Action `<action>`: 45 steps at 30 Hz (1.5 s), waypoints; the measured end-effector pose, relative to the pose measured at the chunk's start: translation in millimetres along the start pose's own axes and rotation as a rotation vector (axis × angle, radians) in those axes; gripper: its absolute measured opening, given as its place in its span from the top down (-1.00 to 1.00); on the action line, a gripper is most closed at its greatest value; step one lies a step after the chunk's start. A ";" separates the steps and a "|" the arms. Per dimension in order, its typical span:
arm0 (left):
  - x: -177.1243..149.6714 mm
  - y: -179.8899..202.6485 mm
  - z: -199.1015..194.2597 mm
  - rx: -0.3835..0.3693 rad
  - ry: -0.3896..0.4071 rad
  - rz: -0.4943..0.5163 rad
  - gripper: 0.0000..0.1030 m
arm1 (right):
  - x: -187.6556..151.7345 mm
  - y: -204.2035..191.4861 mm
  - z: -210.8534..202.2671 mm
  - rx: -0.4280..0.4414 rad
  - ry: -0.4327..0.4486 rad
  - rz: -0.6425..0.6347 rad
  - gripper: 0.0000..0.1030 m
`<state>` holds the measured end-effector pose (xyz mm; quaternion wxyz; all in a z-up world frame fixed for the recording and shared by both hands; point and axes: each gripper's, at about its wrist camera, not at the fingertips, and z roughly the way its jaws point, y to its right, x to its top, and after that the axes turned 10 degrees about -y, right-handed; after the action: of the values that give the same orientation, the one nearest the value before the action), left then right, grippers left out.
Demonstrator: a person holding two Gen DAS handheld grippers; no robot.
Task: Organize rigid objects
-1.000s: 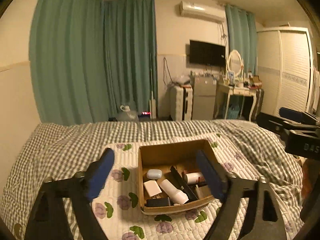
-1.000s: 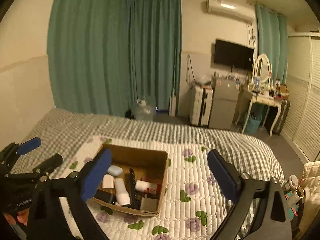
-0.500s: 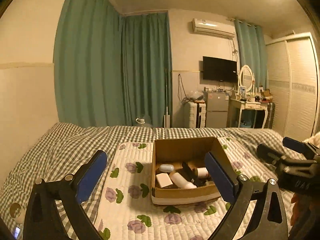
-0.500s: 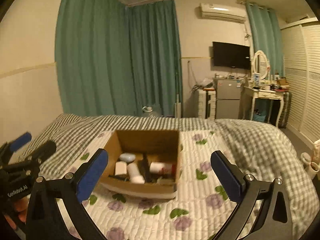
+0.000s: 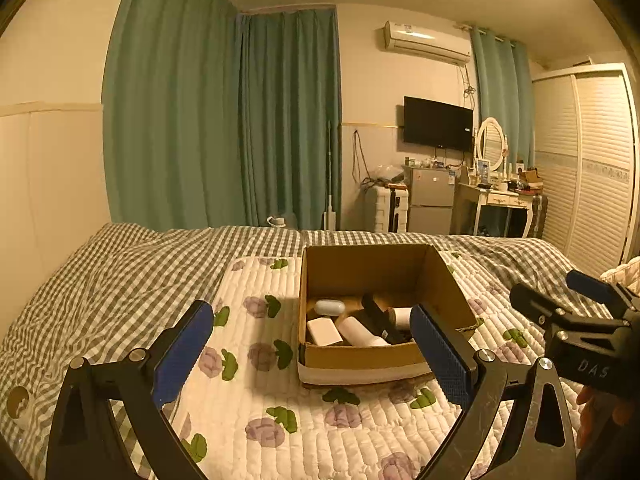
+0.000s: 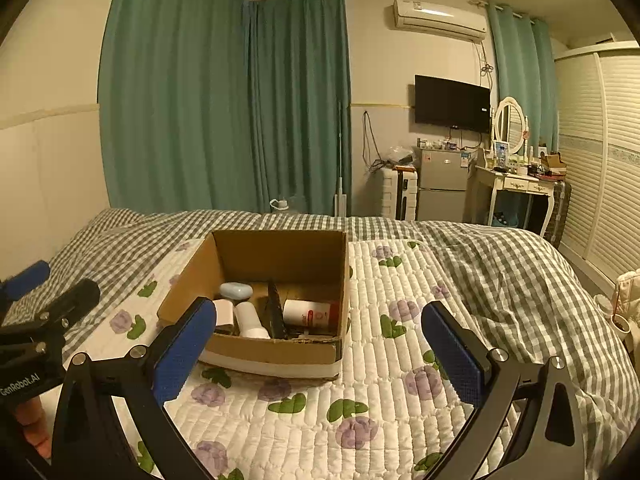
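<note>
An open cardboard box (image 5: 360,268) (image 6: 280,252) sits on a floral quilted mat on the bed. It holds a pale blue case (image 5: 329,307) (image 6: 236,290), a white block (image 5: 323,331), a white bottle (image 5: 362,332) (image 6: 250,318), a black remote-like bar (image 5: 380,320) (image 6: 275,314) and a white tube with a red label (image 6: 310,313). My left gripper (image 5: 312,354) is open and empty in front of the box. My right gripper (image 6: 316,350) is open and empty, level with the box's near right corner. Each gripper shows at the edge of the other's view.
The floral mat (image 6: 400,320) lies over a grey checked bedspread (image 5: 120,276). Green curtains (image 5: 224,120), a small fridge (image 6: 440,184), a dressing table (image 6: 516,184) and a white wardrobe (image 5: 600,160) stand beyond the bed. A wall runs along the bed's left side.
Both grippers have dropped lower and levelled off, so the box appears side-on and more of the room shows. Both stay open and empty.
</note>
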<state>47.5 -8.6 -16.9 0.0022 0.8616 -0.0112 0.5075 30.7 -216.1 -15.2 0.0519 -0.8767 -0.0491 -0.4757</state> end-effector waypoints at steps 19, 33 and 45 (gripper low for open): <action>-1.6 -0.2 2.7 0.003 -0.027 -0.003 -0.96 | -0.3 -0.1 3.1 -0.004 -0.011 -0.002 -1.00; -2.9 4.3 3.5 -0.016 -0.042 0.000 -0.96 | -1.4 0.7 3.3 -0.003 -0.014 0.000 -1.00; -4.3 1.1 2.7 -0.012 -0.037 -0.015 -0.96 | -1.9 -0.7 5.6 -0.017 -0.033 -0.002 -1.00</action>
<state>47.8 -9.7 -22.0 0.0108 0.8708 -0.0078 0.4914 34.2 -214.7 -19.7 0.0433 -0.8847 -0.0469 -0.4618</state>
